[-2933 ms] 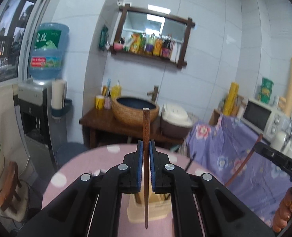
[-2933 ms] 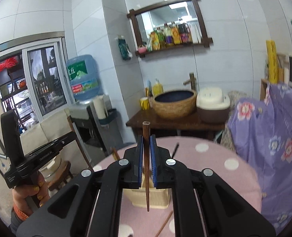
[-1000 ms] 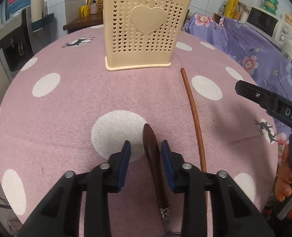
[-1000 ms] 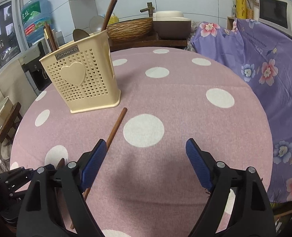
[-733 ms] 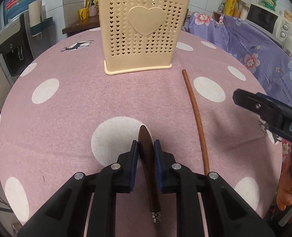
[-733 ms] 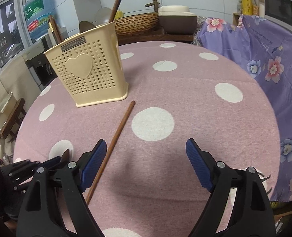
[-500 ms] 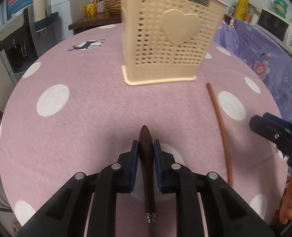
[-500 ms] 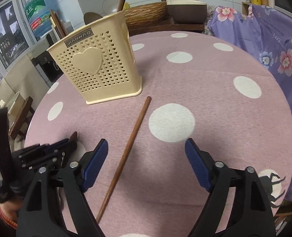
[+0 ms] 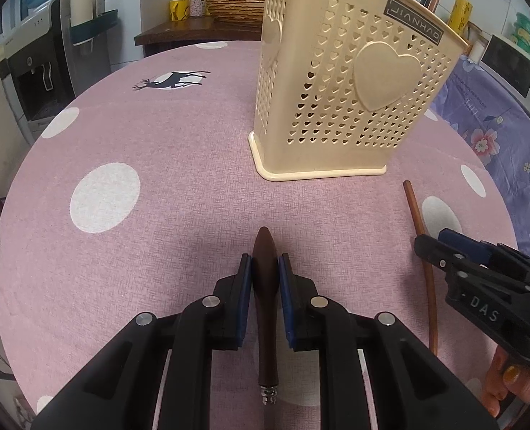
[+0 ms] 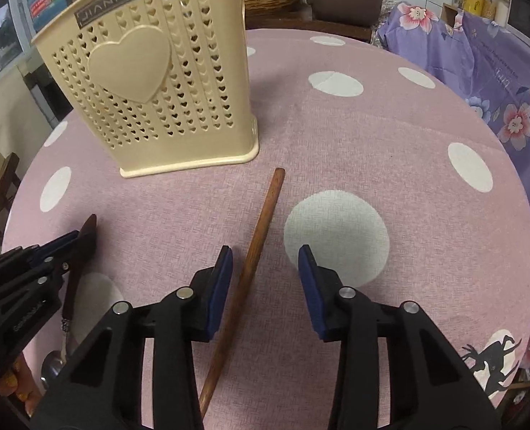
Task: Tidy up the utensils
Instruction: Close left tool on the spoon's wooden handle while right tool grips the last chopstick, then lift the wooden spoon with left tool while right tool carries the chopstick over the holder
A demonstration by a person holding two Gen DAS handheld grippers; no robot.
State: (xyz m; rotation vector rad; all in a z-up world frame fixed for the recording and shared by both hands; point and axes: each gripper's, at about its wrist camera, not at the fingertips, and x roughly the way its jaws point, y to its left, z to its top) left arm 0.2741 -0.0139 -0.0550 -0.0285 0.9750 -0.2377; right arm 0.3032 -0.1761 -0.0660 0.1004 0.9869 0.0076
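My left gripper (image 9: 265,274) is shut on the dark wooden handle of a spoon (image 9: 265,286), held just above the pink dotted tablecloth; its metal bowl (image 10: 51,365) shows in the right wrist view. A cream perforated utensil holder (image 9: 343,82) stands beyond it with several utensils inside, and also shows in the right wrist view (image 10: 150,82). My right gripper (image 10: 265,258) is open, with its jaws on either side of a long brown chopstick (image 10: 254,251) that lies on the cloth. The chopstick also shows in the left wrist view (image 9: 422,251).
The round table (image 9: 157,165) has a pink cloth with white dots. A purple floral cloth (image 10: 497,71) covers furniture to the right. A water dispenser (image 9: 46,57) and a wooden stand with a basin (image 9: 207,18) are behind the table.
My left gripper closed on the spoon handle and lifted it, moving toward the holder. My right gripper moved down and forward over the chopstick, and its jaws narrowed.
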